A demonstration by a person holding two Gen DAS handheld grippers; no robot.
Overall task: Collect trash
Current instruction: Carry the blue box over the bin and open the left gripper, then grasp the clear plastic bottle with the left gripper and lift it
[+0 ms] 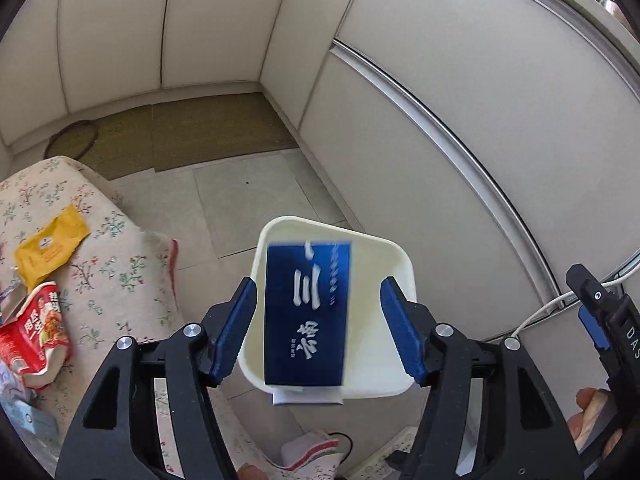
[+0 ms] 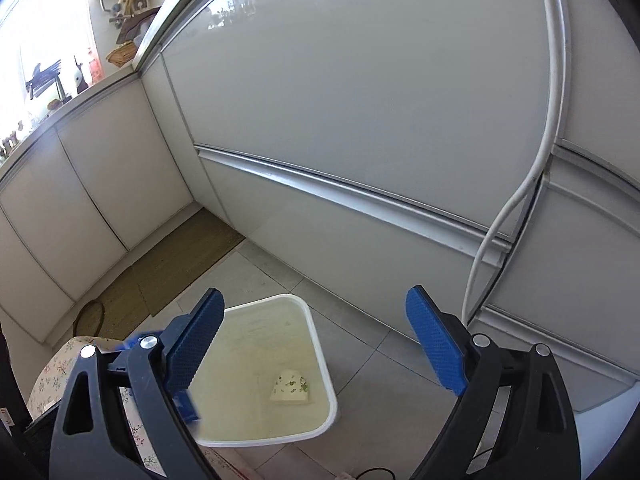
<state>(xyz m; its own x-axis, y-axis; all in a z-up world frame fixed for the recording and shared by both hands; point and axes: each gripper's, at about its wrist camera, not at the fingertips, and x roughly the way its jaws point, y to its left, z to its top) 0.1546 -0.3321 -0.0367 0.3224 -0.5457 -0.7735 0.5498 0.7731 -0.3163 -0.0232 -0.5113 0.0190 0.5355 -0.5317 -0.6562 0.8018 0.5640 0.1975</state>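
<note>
Blue box (image 1: pixel 306 314), motion-blurred, sits right between the left claw (image 1: pixel 318 330) pads but neither pad is touching it, so that claw is released and the box looks to be dropping into the white bin (image 1: pixel 394 360) straight below. My read is the claw was held over the bin mouth on purpose so the thing falls in without needing to aim. In the right wrist view the bin (image 2: pixel 320 344) stands on the tiled floor by the cabinet doors, and inside it at about 4 o'clock there's already a small white floral scrap (image 2: pixel 290 390) lying on the bottom. Right claw (image 2: pixel 314 344) is spread wide with nothing in it, parked over the bin too, probably just waiting its turn or keeping out of the way. More trash is left over at 9 o'clock in the left view: a yellow packet (image 1: pixel 50 250) and a torn red wrapper (image 1: pixel 36 338) lying on the flowery cloth (image 1: pixel 116 280) that covers what I take to be the tabletop, with some bluish stuff at the very edge that I can't make out. So I'd say the job is partway done, and those two wrappers are the next pickups.
</note>
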